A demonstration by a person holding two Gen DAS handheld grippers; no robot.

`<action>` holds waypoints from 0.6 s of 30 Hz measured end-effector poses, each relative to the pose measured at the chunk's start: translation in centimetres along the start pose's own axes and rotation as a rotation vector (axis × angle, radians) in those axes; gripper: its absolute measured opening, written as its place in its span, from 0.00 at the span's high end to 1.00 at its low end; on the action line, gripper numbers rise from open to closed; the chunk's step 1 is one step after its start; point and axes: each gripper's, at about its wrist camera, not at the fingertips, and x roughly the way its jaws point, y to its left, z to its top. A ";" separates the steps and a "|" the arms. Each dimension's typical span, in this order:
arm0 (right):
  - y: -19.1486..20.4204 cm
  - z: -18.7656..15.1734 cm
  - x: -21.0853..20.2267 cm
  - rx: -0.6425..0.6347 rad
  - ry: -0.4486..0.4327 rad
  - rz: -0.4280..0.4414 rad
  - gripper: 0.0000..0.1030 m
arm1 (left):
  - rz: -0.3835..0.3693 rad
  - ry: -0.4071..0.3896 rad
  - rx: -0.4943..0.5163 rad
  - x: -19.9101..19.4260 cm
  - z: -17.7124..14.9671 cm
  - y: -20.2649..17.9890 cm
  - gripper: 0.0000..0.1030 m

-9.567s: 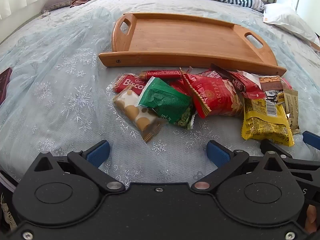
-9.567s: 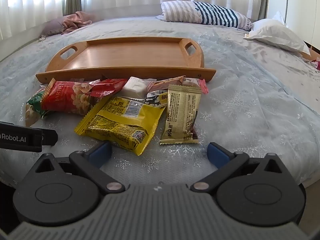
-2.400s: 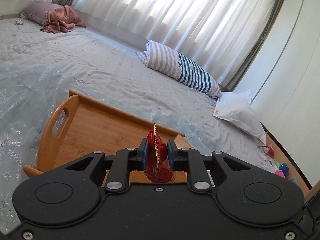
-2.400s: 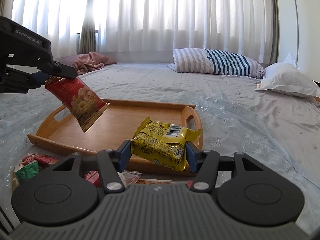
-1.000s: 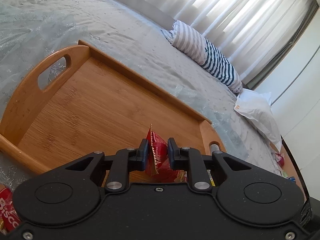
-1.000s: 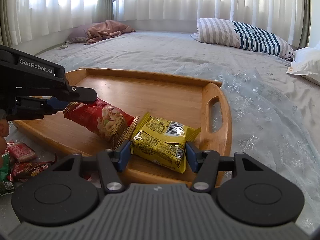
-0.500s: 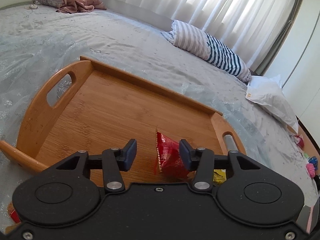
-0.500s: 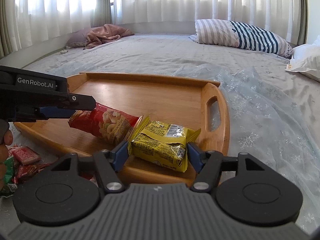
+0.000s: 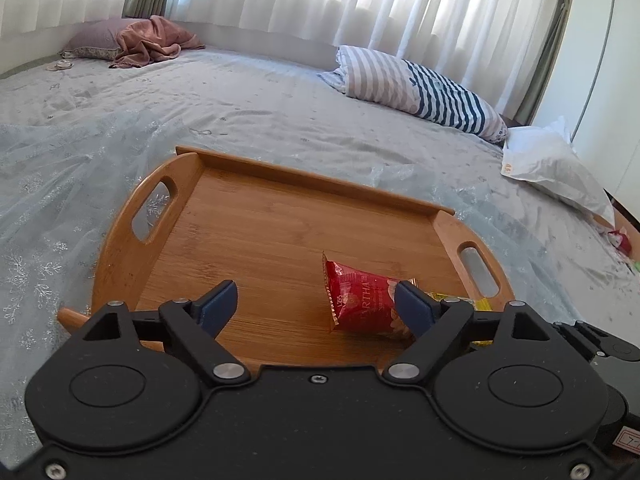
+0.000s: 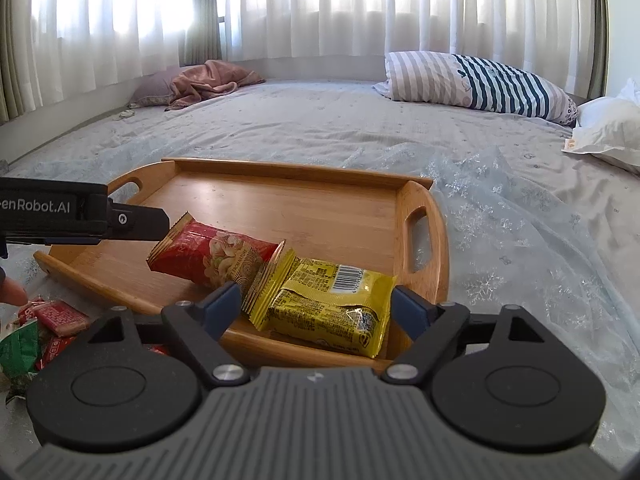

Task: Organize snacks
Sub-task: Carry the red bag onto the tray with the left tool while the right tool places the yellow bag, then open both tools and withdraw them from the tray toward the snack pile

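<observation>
A wooden tray [image 9: 256, 224] with two handles lies on the bed; it also shows in the right wrist view [image 10: 312, 208]. A red snack bag [image 9: 360, 300] lies on the tray's near right part, also in the right wrist view [image 10: 212, 256]. A yellow snack pack [image 10: 328, 304] lies beside it near the right handle. My left gripper [image 9: 316, 308] is open above the tray's near edge, the red bag by its right finger. My right gripper [image 10: 316, 308] is open, its fingers on either side of the yellow pack. The left gripper's body [image 10: 80, 216] shows at left.
Several loose snacks [image 10: 44, 320] lie on the bedcover left of the tray's near edge. A striped pillow [image 9: 420, 88] and a white pillow [image 9: 556, 168] lie at the far right. A pink blanket [image 9: 152, 40] lies at the far left.
Both grippers have opened wide. The red bag has dropped from the left gripper and the yellow pack from the right one; both now lie on the tray. Both grippers have backed off slightly.
</observation>
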 end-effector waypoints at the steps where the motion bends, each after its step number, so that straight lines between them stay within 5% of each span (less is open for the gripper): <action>1: 0.1 0.0 -0.2 -0.001 -0.004 -0.002 0.12 | -0.001 0.000 0.007 -0.3 -0.1 0.0 0.16; 18: 1.2 -2.2 -6.0 0.042 -0.084 -0.049 0.07 | -0.037 -0.017 0.068 -6.0 -2.9 1.1 0.03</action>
